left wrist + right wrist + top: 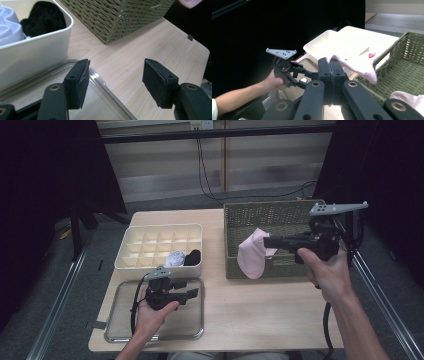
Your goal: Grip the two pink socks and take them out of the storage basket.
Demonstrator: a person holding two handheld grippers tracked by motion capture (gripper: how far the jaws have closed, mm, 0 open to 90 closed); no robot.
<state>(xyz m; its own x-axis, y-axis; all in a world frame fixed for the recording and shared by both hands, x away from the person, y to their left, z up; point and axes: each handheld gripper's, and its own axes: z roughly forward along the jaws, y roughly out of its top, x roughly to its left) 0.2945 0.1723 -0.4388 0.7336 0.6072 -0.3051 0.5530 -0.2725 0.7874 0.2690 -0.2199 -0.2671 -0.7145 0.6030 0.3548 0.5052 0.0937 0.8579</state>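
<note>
A pink cloth [252, 255] hangs over the front wall of the woven green basket [270, 212], pinched at its top edge by my right gripper [267, 241]. In the right gripper view the jaws [331, 62] are pressed together on the pink cloth [359, 65], which droops toward the basket [409, 62]. My left gripper [192, 294] hovers low over the metal tray [125, 320]. Its jaws [116, 77] stand wide apart with nothing between them, above the tray's corner [100, 100].
A cream divided organizer [135, 232] sits behind the tray, with a black sock [193, 256] and a pale rolled sock [175, 258] in its front compartments. Another pink piece [409, 98] lies in the basket. Bare tabletop [260, 310] lies between tray and basket.
</note>
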